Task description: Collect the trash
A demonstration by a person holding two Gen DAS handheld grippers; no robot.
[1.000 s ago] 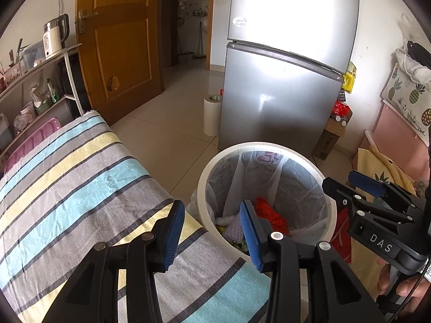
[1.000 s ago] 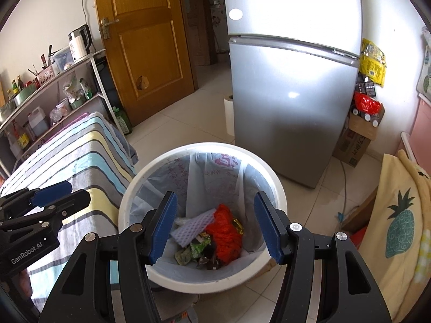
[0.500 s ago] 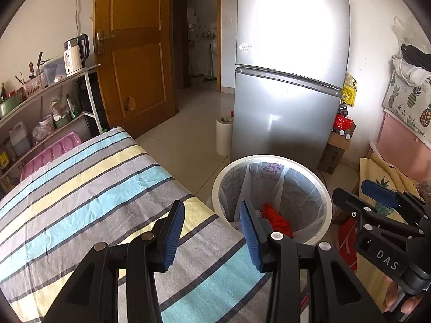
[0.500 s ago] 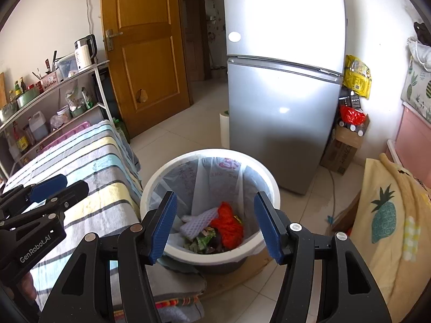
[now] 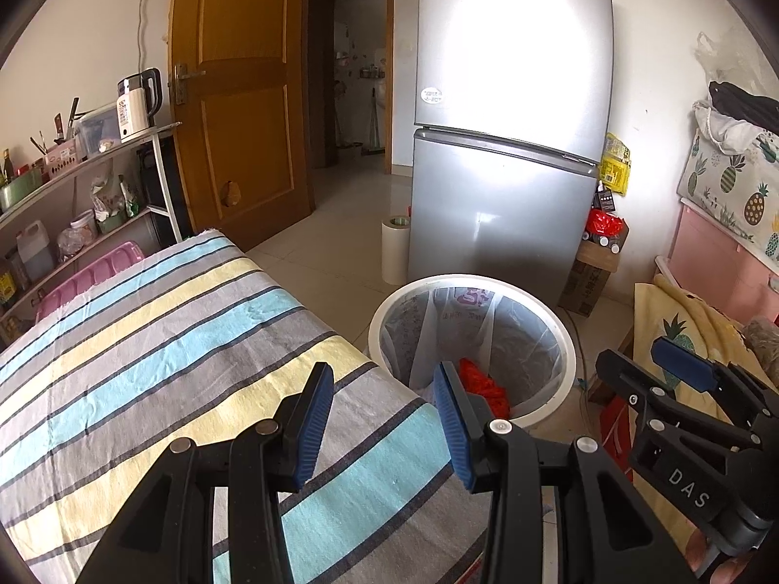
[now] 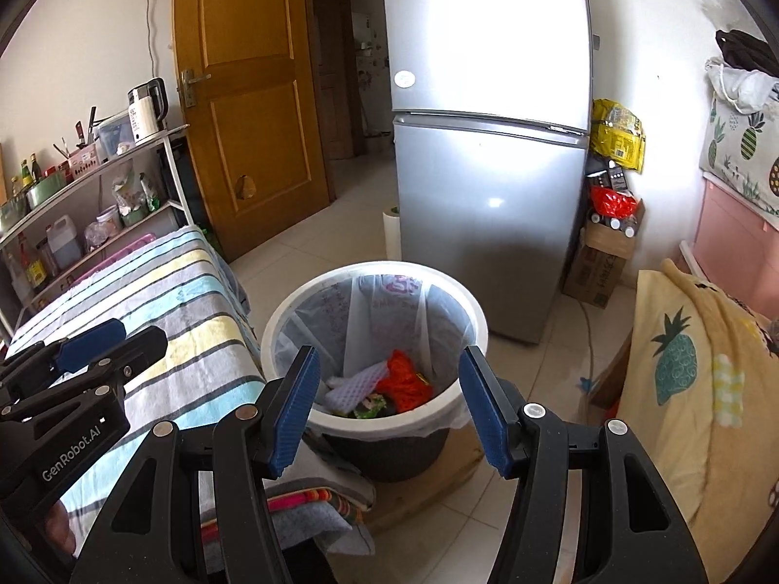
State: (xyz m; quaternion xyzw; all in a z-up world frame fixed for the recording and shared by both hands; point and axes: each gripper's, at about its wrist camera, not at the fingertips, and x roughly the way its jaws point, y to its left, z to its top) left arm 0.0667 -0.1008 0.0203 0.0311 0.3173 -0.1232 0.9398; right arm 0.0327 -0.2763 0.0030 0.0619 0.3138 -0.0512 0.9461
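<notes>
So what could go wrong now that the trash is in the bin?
The bin stands tight against the striped cloth, so a swinging left gripper or right gripper, both open and empty, might bump its rim and tip it. The loose liner could also snag on a finger.

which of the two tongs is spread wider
The right tongs, framing the trash bin in their own view, with nothing held. The left tongs over the striped cloth show a narrower gap.
</notes>
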